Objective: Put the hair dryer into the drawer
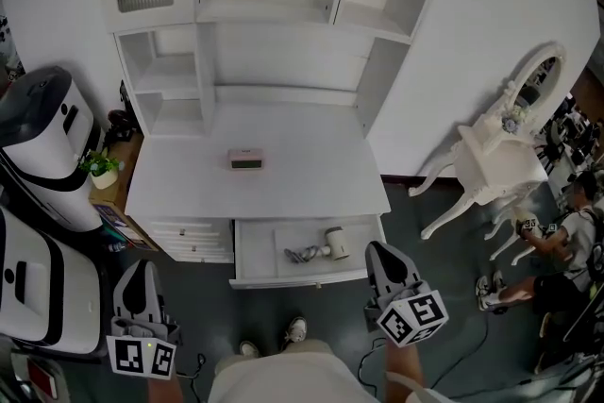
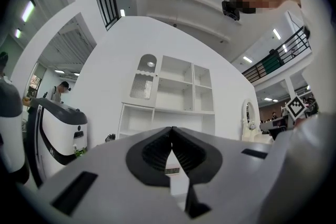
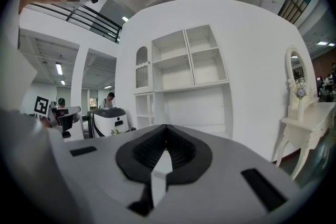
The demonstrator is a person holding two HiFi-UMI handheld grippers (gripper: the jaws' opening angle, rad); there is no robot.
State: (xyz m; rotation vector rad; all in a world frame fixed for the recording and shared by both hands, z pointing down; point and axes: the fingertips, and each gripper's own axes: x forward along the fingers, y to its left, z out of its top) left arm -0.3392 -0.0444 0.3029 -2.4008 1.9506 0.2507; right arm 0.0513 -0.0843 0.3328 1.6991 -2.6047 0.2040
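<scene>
Hair dryer [image 1: 332, 243] in open drawer [image 1: 257, 252], L gripper [image 1: 142, 267] closed

The head view looks steeply down from above and in front of the white shelf unit [image 1: 283, 61], far enough off to take in its open drawer [image 1: 307, 255]. The left gripper view and the right gripper view sit low before the same unit and face it about level, the left perhaps tilted slightly up. All three share its shelves.

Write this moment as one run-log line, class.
hair dryer: in open drawer | left gripper: shut, empty | right gripper: shut, empty
</scene>
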